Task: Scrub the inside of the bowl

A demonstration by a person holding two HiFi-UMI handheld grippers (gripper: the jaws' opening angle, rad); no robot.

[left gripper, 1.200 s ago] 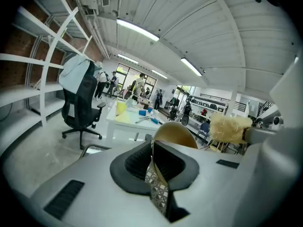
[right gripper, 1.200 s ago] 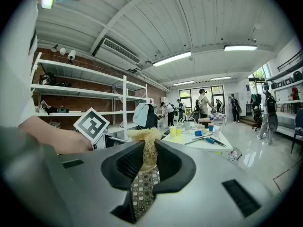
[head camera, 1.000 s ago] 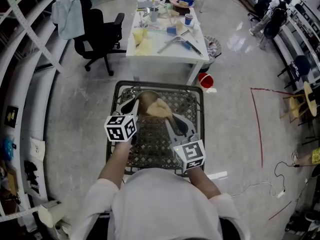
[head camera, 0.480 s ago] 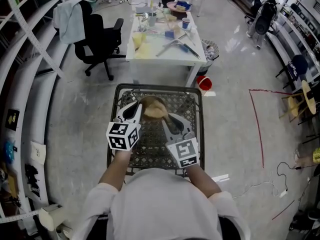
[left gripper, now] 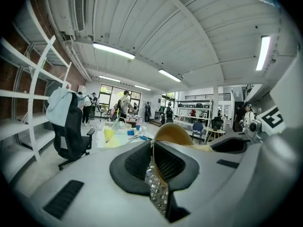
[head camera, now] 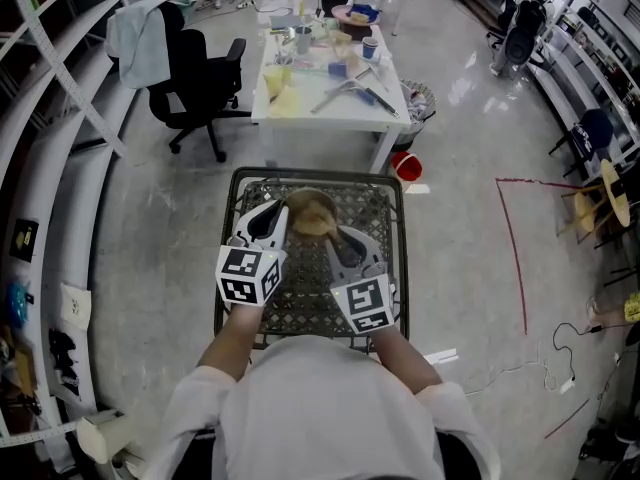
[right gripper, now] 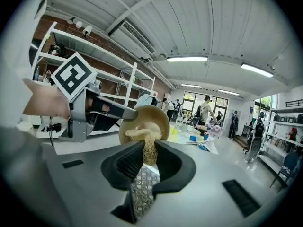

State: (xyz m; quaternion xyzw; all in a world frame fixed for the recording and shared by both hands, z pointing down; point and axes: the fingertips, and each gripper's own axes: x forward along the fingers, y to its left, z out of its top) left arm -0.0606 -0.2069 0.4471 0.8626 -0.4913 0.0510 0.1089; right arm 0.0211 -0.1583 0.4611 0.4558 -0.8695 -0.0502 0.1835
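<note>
- Left hand-held gripper is clenched on the rim of the tan bowl, held above a wire basket; hard scrubbing could lever it free.
- Right hand-held gripper grasps a fibrous scrubber inside the bowl; its strands, seemingly thinly pinched, could slide out.

Bowl partly behind left tool

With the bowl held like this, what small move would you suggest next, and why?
Probably sweep the fibre scrubber in the right gripper around the inner wall of the bowl: it rests inside the tilted bowl, whose rim the left gripper clamps.
</note>
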